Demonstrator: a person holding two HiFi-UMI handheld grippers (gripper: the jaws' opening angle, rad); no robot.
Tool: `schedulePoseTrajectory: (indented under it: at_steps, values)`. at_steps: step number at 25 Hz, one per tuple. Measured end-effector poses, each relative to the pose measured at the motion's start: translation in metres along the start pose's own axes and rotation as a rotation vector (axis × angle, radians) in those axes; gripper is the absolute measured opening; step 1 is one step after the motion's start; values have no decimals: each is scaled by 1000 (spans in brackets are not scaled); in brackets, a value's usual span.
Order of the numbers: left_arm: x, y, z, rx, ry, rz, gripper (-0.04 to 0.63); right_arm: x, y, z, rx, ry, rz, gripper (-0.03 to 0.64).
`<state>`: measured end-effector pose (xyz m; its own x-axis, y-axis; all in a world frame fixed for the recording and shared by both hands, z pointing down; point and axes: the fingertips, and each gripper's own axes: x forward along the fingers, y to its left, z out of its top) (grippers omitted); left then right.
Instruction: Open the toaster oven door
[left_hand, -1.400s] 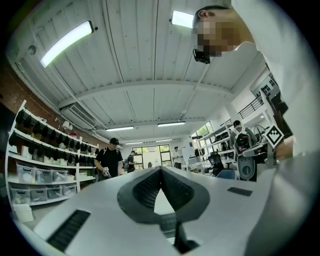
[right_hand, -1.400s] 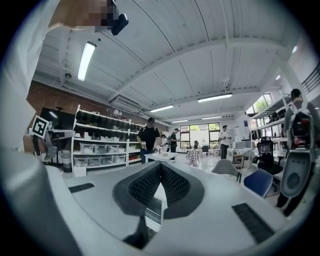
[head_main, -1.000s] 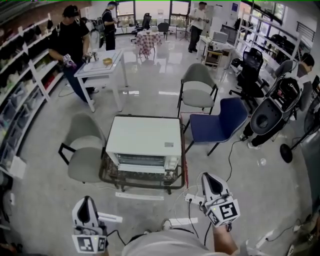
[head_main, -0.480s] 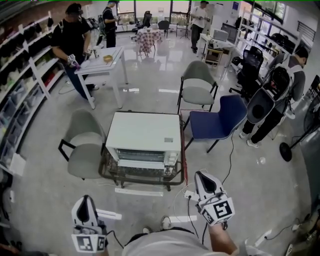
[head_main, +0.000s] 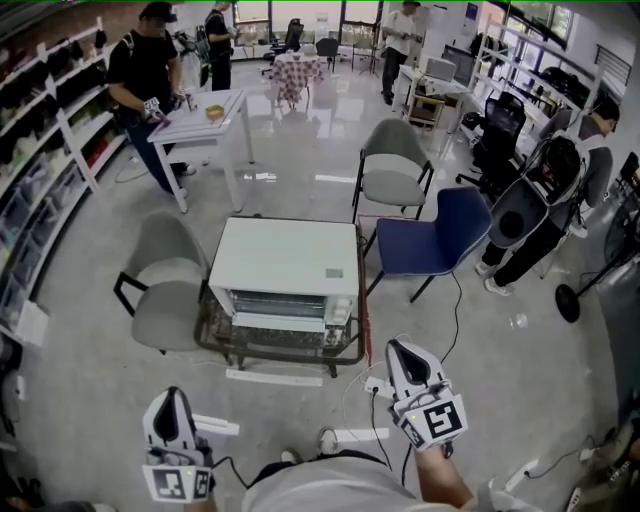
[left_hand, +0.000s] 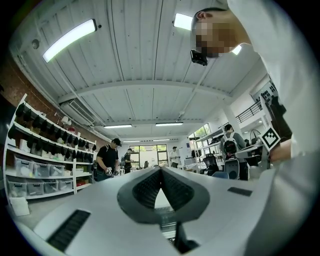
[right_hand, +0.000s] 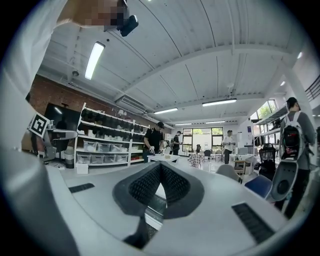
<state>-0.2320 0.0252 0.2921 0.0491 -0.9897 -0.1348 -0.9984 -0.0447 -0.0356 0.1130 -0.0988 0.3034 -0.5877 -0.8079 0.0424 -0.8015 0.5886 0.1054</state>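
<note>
The white toaster oven (head_main: 286, 264) stands on a low glass table (head_main: 214, 345) in the middle of the head view, with its glass door (head_main: 278, 306) closed and facing me. My left gripper (head_main: 172, 398) hangs low at the left, well short of the oven, jaws shut and empty. My right gripper (head_main: 397, 347) floats nearer, off the table's right front corner, also shut on nothing. In the left gripper view the gripper (left_hand: 160, 169) has its pads touching, and a sliver of the oven (left_hand: 161, 202) shows below them. The right gripper view shows the other gripper (right_hand: 160, 167) the same way.
A grey chair (head_main: 160, 290) stands left of the table, another grey chair (head_main: 393, 170) and a blue chair (head_main: 440, 235) behind and to the right. Cables and a power strip (head_main: 378, 386) lie on the floor under my right gripper. People stand at a white table (head_main: 205, 120) and beside black chairs (head_main: 540, 200).
My right gripper has drifted left and forward, toward the table's corner. The left gripper has stayed put. A person at the far right has walked further in.
</note>
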Motion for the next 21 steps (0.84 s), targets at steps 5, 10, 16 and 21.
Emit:
schedulePoseTrajectory:
  at_steps: [5,10,16,21]
  values:
    - [-7,-9,1,-5,-1,7,18,-10,-2,1,-2,-3,3,23]
    - [-13,-11,4,-8,3,9,18,-12,0,6,-2,-11,8,23]
    - [-21,-8,5,-10,-1,15,18,-13,10,8,7,-18,21,23]
    - [-20,-5,3,-11,0,11,18,-8,14,9,5,-23,25,23]
